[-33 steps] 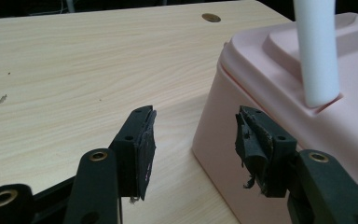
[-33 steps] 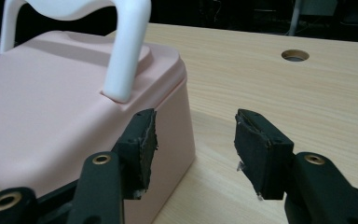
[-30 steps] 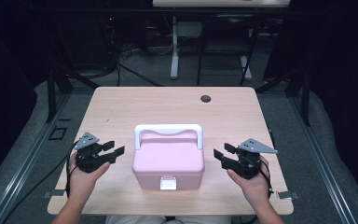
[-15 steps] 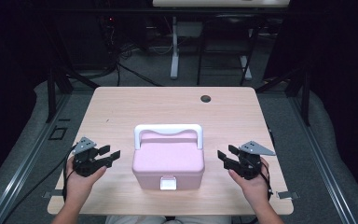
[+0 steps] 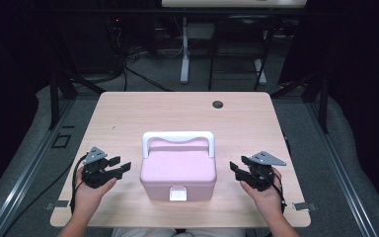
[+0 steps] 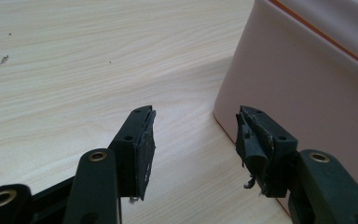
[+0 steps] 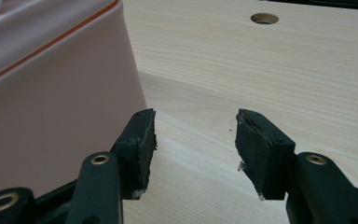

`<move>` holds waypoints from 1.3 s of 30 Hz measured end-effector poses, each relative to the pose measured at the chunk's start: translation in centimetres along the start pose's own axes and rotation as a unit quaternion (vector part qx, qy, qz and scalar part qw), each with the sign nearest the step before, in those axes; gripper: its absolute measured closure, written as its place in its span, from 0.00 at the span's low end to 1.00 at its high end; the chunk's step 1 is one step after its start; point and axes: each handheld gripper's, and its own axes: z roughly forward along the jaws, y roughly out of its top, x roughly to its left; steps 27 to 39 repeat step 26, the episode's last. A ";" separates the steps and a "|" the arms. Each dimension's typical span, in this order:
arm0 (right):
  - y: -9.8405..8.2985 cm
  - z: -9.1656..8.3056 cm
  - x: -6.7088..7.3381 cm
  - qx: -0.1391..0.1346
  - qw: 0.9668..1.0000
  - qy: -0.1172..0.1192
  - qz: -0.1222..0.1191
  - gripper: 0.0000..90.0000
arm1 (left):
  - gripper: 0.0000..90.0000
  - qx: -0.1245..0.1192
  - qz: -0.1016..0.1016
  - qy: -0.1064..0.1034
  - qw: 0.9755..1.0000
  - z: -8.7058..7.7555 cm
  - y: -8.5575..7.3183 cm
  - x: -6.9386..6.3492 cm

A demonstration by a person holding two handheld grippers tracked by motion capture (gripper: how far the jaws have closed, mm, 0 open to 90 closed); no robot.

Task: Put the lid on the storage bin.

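A pink lidded box with a white handle and a white front latch sits near the table's front middle. My left gripper is held low at the box's left side, open, with nothing between its fingers. In the left gripper view the gripper has the box wall just past its right jaw. My right gripper is low at the box's right side, open and empty. In the right gripper view the gripper has the box beside its left jaw.
The light wooden table has a round cable hole near its far edge. Bare tabletop lies behind and to both sides of the box. Dark floor, cables and a desk stand lie beyond the far edge.
Both hands have sunk a little toward the tabletop and shifted slightly nearer the front edge. The box has not moved. Both grippers stay open.
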 end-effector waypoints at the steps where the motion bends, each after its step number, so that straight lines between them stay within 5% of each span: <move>1: -0.1 0.1 0.0 -0.001 1.000 -0.002 -0.001 0.52 | 0.52 0.001 0.000 0.000 1.000 0.1 0.0 0.0; 39: -0.7 0.3 0.1 0.009 1.000 -0.005 -0.005 0.52 | 0.52 0.004 0.004 -0.015 1.000 0.8 0.1 -0.1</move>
